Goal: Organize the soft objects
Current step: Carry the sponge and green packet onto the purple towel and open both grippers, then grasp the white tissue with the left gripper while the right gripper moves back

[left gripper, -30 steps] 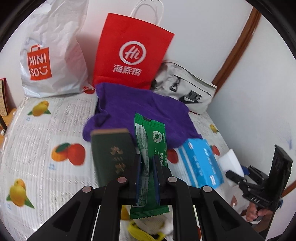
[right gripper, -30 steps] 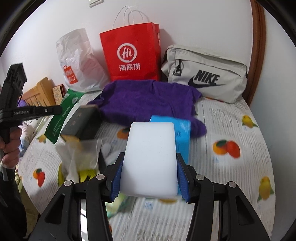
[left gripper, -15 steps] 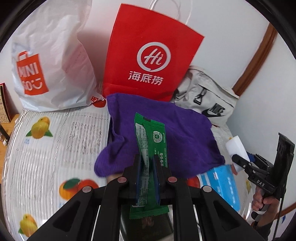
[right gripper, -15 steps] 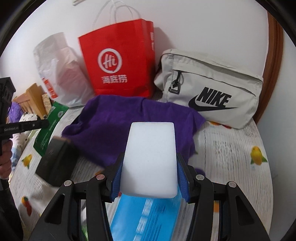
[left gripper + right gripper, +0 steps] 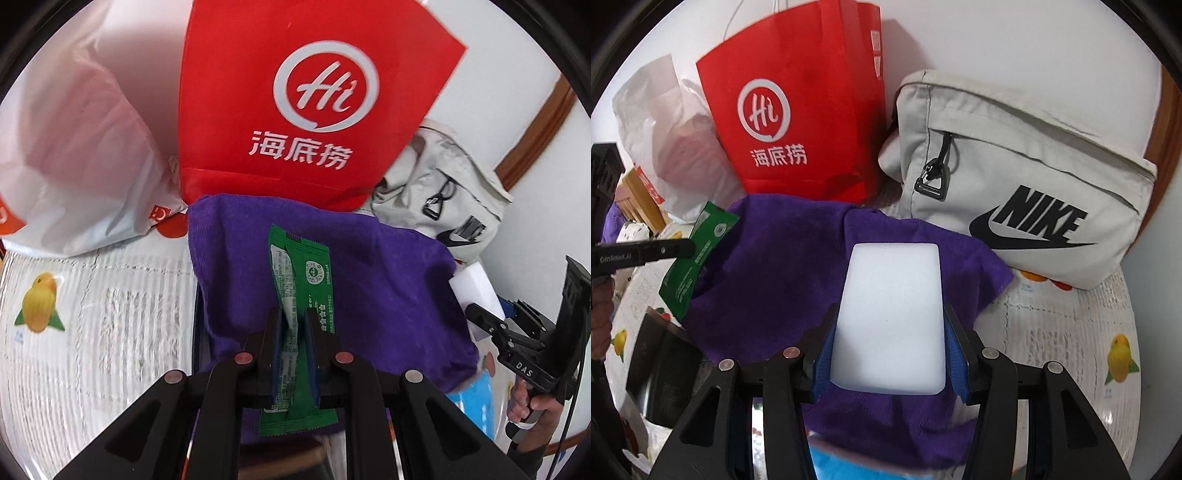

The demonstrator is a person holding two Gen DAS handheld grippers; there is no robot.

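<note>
Both hand-held grippers moved nearer the purple towel [image 5: 388,288]: left [image 5: 293,325] clamps green sachet [image 5: 295,295], right [image 5: 890,332] white sponge [image 5: 890,317].

left gripper [image 5: 293,334] nearer red bag [image 5: 314,99] | right gripper [image 5: 888,332] nearer purple towel [image 5: 768,273]

Fruit-print bedcover [image 5: 110,314] carries purple towel [image 5: 388,288], bags.

1. Your left gripper [image 5: 293,332] pinched the green foil sachet [image 5: 301,291] above the purple cloth [image 5: 388,295].
2. Your right gripper [image 5: 890,332] clamped the white foam block [image 5: 890,317] over that cloth.
3. Behind the cloth stood the red paper bag [image 5: 805,110], the white plastic bag [image 5: 74,147] to its left and the grey fabric pouch [image 5: 1015,173] to its right.
</note>
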